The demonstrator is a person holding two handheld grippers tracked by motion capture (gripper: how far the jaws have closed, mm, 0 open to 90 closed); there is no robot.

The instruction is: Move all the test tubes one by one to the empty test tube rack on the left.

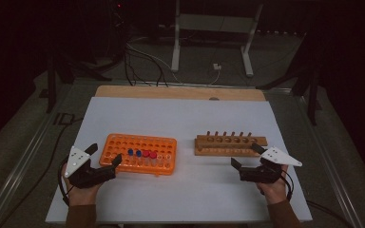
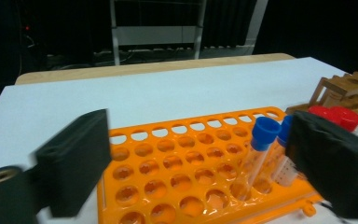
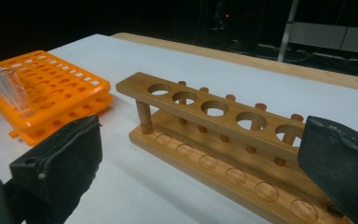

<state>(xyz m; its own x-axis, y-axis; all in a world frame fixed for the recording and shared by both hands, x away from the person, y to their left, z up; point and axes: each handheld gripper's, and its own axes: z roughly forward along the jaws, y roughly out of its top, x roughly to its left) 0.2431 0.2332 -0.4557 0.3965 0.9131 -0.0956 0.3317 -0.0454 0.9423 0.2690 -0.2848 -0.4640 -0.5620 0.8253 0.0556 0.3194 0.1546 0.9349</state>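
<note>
Blue-capped tubes [image 2: 261, 154] stand upright in the orange rack [image 1: 140, 153], just right of the left gripper [image 1: 105, 155]; its fingers [image 2: 74, 165] are released, as are the right gripper's [image 1: 247, 156].

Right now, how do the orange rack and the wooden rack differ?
The orange rack is bright plastic with many small holes in several rows; the wooden rack is brown with one row of a few large holes. The orange rack holds capped tubes, blue and red; the wooden rack stands empty. Both sit on the white table.
</note>
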